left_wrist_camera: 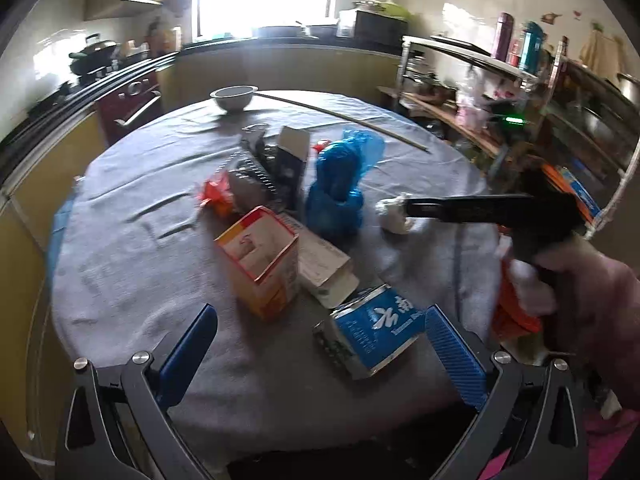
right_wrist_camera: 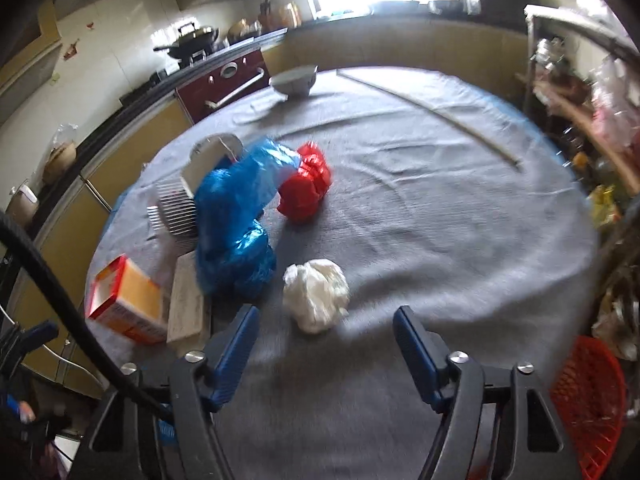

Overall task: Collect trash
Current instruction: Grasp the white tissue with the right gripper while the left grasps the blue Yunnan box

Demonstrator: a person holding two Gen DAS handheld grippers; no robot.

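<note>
**Trash scattered on a round table, both tongs empty**

Trash sits mid-table, within reach from the near edge. Right gripper (right_wrist_camera: 320,344) hangs just short of the white wad (right_wrist_camera: 316,296), jaws apart and empty, probably lining up a grab. Left gripper (left_wrist_camera: 320,344) is apart too, with a blue carton (left_wrist_camera: 372,332) at its right pad. That carton carries white Chinese characters, partly readable. Blue bag (right_wrist_camera: 236,228), red bag (right_wrist_camera: 306,188) and orange box (right_wrist_camera: 128,300) lie further left. Red basket (right_wrist_camera: 588,404) waits near right, likely the bin.
</note>
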